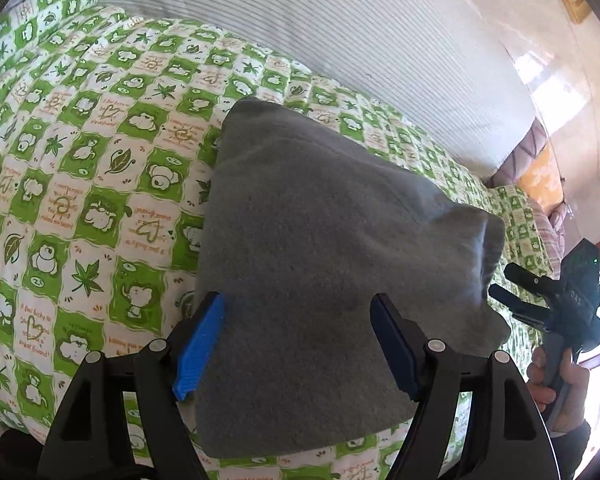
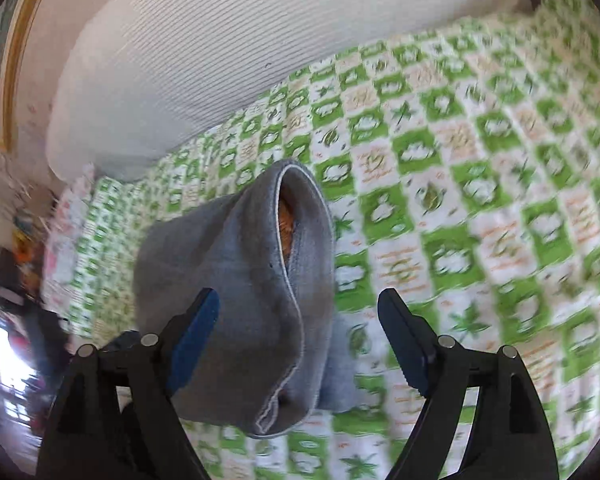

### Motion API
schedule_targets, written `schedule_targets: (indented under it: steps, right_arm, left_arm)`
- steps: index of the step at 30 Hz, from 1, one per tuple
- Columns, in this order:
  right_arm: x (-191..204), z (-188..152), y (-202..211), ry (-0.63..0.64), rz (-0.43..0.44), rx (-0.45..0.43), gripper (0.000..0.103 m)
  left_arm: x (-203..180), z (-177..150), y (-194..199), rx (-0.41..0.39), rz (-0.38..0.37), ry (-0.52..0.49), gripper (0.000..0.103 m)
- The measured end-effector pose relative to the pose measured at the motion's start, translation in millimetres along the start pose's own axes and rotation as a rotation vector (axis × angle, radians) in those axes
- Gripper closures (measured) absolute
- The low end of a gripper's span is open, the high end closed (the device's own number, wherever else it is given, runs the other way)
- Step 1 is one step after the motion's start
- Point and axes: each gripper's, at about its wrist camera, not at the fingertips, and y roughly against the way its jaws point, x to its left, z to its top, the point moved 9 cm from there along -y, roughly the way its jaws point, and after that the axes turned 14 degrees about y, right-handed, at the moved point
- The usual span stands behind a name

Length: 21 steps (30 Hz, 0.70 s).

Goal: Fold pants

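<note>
Grey fleece pants (image 1: 332,240) lie folded into a thick bundle on the green-and-white checked quilt (image 1: 80,184), with a white ribbed cushion (image 1: 380,40) along the far side of the bed. No container shows in either view.

Your left gripper (image 1: 298,316) stands with its jaws spread wide over the near end of the bundle. The blue pads (image 1: 200,344) sit either side of the cloth; the left one lies at its left edge, the right one over the grey surface, and neither visibly pinches it. Your right gripper (image 1: 516,284) shows at the right of the bundle in this view, in your hand (image 1: 556,384), just beside the bunched right end.

From the right wrist, the right gripper (image 2: 300,308) is also wide open. The bundle's open hem (image 2: 288,240), edged in pale stitching with an orange lining (image 2: 286,220) inside, lies between the fingers, nearer the left pad (image 2: 196,340); the right pad (image 2: 408,344) is clear of it, over the quilt. This view is blurred.
</note>
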Motion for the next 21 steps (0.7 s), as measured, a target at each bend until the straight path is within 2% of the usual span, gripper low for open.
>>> schedule_targets:
  steps: [2, 7, 11, 14, 17, 21]
  right_arm:
    - [2.2, -0.1, -4.3, -0.003, -0.01, 0.006, 0.021]
    - [7.1, -2.2, -15.3, -0.021, 0.029, 0.02, 0.021]
    - [5.3, -8.3, -35.4, -0.013, 0.012, 0.09, 0.021]
    - [7.7, -11.9, -48.4, -0.002, 0.017, 0.128, 0.021]
    - [8.4, -13.3, -54.2, -0.019, 0.044, 0.133, 0.019]
    - [8.4, -14.5, -57.7, -0.042, 0.069, 0.134, 0.018]
  left_arm:
    - [-0.4, 1.9, -3.0, 0.006, 0.0, -0.005, 0.026]
    - [1.2, 8.1, -11.5, 0.033, -0.023, 0.029, 0.025]
    - [10.2, 11.8, -16.2, 0.056, -0.06, 0.101, 0.025]
    - [18.0, 14.8, -17.5, 0.059, -0.061, 0.129, 0.025]
    - [27.4, 17.5, -17.7, 0.059, -0.053, 0.157, 0.023]
    - [41.8, 14.3, -26.8, 0.111, -0.107, 0.248, 0.022]
